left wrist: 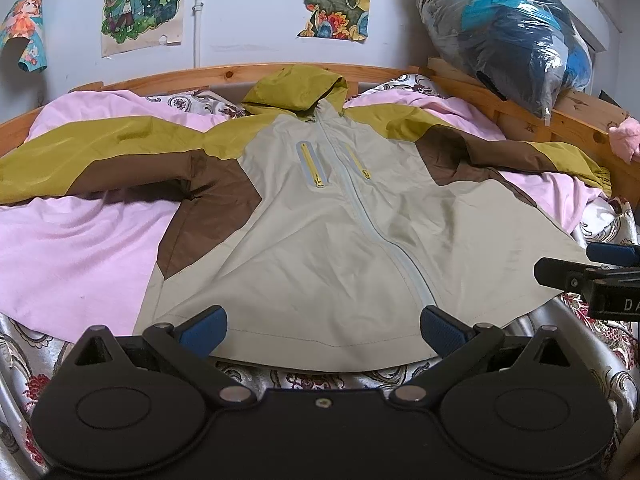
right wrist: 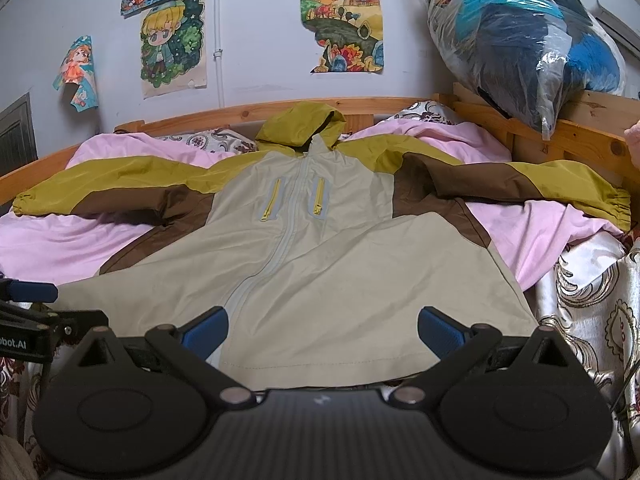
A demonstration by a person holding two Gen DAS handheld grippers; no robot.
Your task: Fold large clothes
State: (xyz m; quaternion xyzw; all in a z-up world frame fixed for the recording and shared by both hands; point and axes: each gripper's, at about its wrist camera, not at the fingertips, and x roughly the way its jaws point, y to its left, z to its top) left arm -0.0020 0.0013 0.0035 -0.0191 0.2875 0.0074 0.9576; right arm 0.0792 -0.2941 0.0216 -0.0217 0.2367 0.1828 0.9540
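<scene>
Near the jacket hem: left gripper and right gripper, fingers apart, nothing held. Risk judged: slick fabric slipped or bunched if pinched shallowly.

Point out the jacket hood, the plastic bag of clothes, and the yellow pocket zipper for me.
hood (left wrist: 296, 88), left wrist view, on its olive top.
plastic bag (left wrist: 508, 36), left wrist view, on its clear wrinkled side.
pocket zipper (right wrist: 271, 200), right wrist view, on the yellow teeth.

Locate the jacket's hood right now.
In both views the hood lies at the far end of the jacket, against the wooden bed frame.
</scene>
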